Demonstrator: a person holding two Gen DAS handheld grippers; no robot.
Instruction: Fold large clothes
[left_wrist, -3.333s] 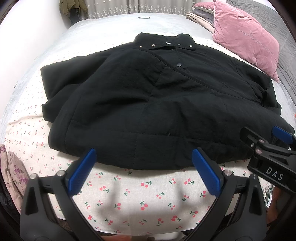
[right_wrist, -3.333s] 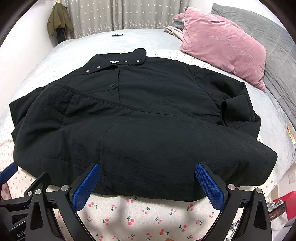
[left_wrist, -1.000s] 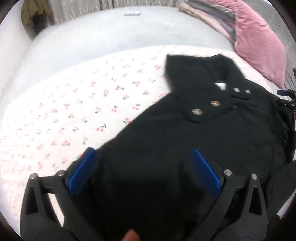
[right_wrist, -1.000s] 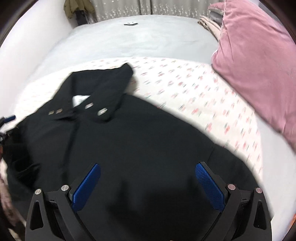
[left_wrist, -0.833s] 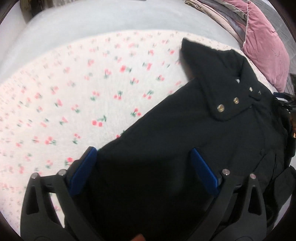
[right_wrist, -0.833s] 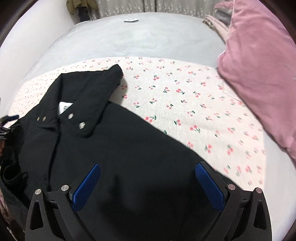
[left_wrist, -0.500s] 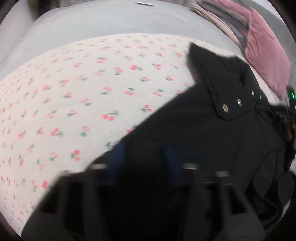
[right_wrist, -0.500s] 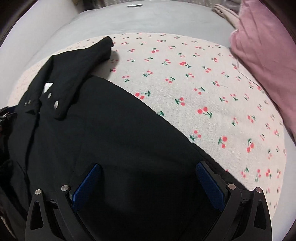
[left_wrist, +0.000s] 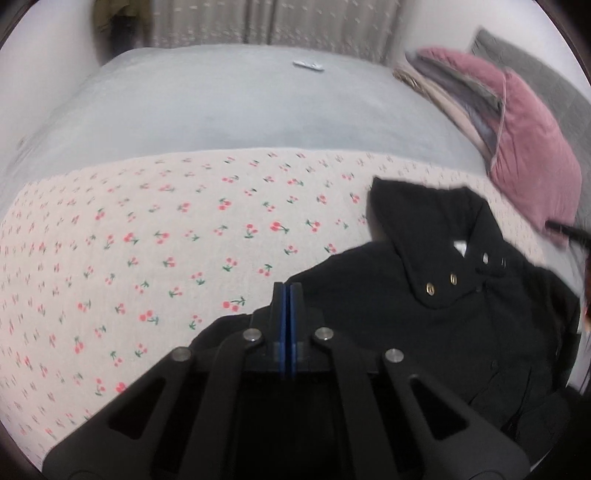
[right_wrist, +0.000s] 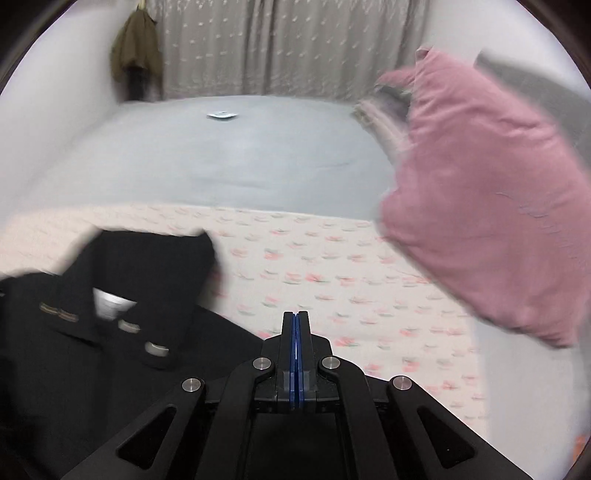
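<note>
A black jacket (left_wrist: 443, 325) with metal snaps on its collar lies on the cherry-print sheet (left_wrist: 147, 229). My left gripper (left_wrist: 287, 291) has its blue pads pressed together at the jacket's left shoulder edge, and the cloth runs under it. In the right wrist view the jacket (right_wrist: 92, 332) fills the lower left, blurred. My right gripper (right_wrist: 296, 319) has its pads pressed together at the jacket's right shoulder edge. Whether cloth is pinched between either pair of pads is hidden.
A pink pillow (right_wrist: 487, 206) lies at the right, also in the left wrist view (left_wrist: 528, 147), with folded clothes (left_wrist: 443, 88) behind it. A grey bedspread (left_wrist: 240, 103) covers the far bed, with a small white object (left_wrist: 308, 65) on it. Curtains and a hanging olive garment (right_wrist: 136, 51) stand behind.
Both grippers went from wide open to shut at the jacket's shoulders. Both views have tilted up, and the bed's far side and the curtains have come into sight.
</note>
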